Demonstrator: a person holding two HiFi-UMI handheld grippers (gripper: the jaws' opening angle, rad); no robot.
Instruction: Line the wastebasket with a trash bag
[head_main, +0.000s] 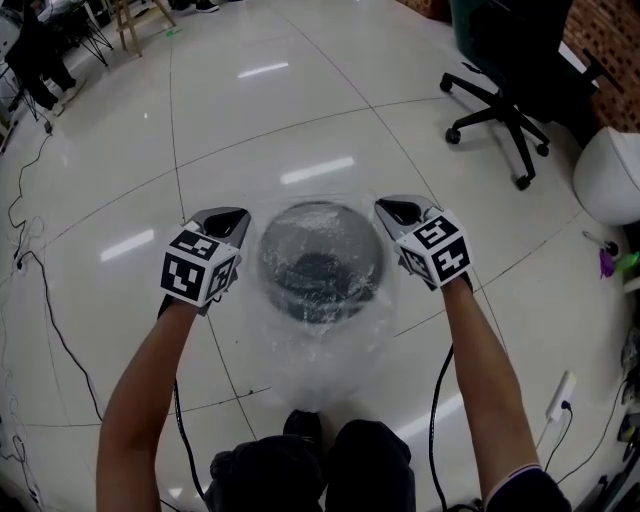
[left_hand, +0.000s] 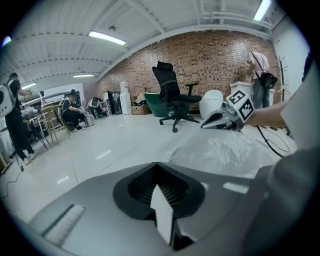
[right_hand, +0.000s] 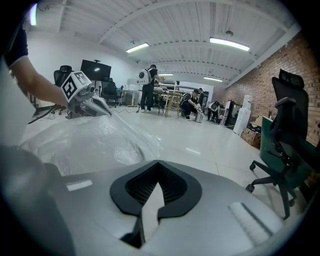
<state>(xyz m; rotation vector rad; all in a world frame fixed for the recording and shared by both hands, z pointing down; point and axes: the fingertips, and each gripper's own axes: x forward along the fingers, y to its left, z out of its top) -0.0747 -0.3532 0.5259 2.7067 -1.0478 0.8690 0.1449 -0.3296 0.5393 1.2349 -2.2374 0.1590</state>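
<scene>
I am pinching the clear trash bag (head_main: 318, 352) in both sets of jaws, each clenched on its thin film, so that its mouth is stretching wide over the wastebasket (head_main: 322, 207). My left gripper (head_main: 226, 216) is sitting at the wastebasket's nine o'clock and my right gripper (head_main: 399, 210) at its three o'clock. The film is spanning between them, ready, I judge, for drawing down around the rim.

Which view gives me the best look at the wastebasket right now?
The head view: it looks straight down into the wastebasket through the clear trash bag. Both gripper views show only crinkled bag film; the basket itself cannot be made out there.
</scene>
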